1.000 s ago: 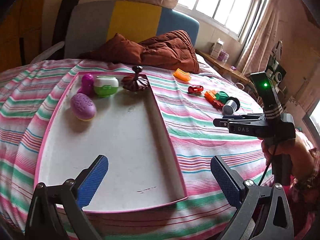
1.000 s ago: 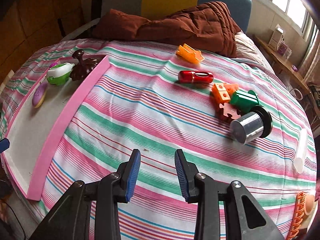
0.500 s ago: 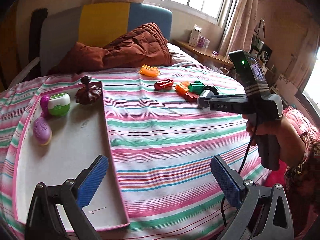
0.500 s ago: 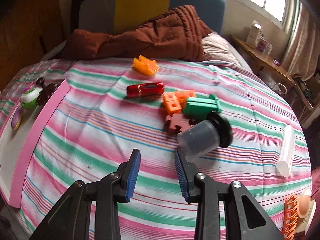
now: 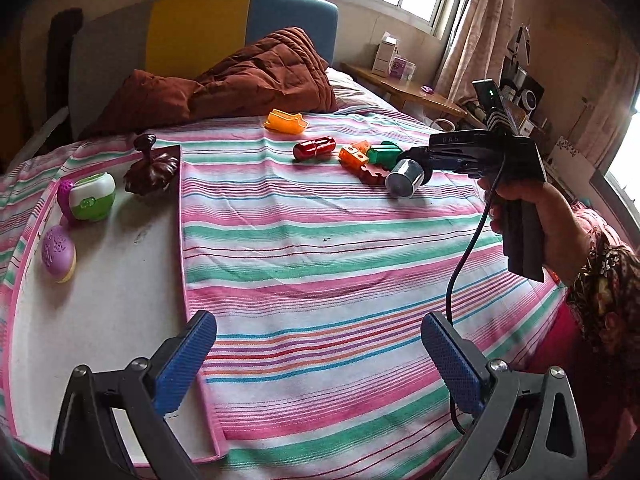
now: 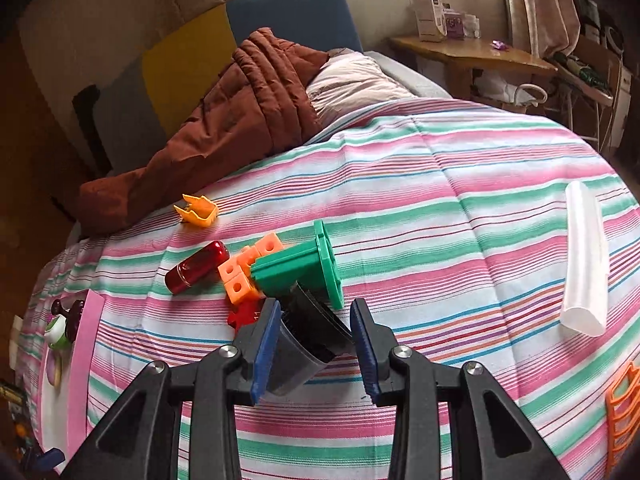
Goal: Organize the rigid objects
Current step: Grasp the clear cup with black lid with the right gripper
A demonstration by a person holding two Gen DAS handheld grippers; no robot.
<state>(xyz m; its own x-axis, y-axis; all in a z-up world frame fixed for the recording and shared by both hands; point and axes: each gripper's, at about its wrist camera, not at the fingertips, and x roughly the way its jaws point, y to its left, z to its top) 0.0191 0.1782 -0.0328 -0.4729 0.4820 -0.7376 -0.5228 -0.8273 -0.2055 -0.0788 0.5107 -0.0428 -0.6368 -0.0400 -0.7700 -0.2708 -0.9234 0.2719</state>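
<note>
A silver cylinder with a black cap (image 5: 406, 179) lies on the striped bed beside a green block (image 5: 382, 155), orange blocks (image 5: 354, 156), a red puzzle piece (image 5: 370, 174), a red capsule (image 5: 314, 148) and an orange clip (image 5: 286, 121). My right gripper (image 6: 316, 342) is open, its jaws on either side of the cylinder (image 6: 304, 344), not closed on it. My left gripper (image 5: 320, 360) is open and empty, low over the tray's (image 5: 120, 280) near right edge. The tray holds a purple egg (image 5: 58, 248), a green-white toy (image 5: 92, 196) and a brown top (image 5: 150, 168).
A brown quilt (image 5: 240, 80) lies at the head of the bed. A white tube (image 6: 584, 264) lies at the right and an orange rack (image 6: 624, 412) at the near right edge. A wooden side table (image 6: 472, 56) stands beyond the bed.
My right gripper moved forward and right to the cylinder, and its jaws widened around it. My left gripper's view swung right, away from the tray.
</note>
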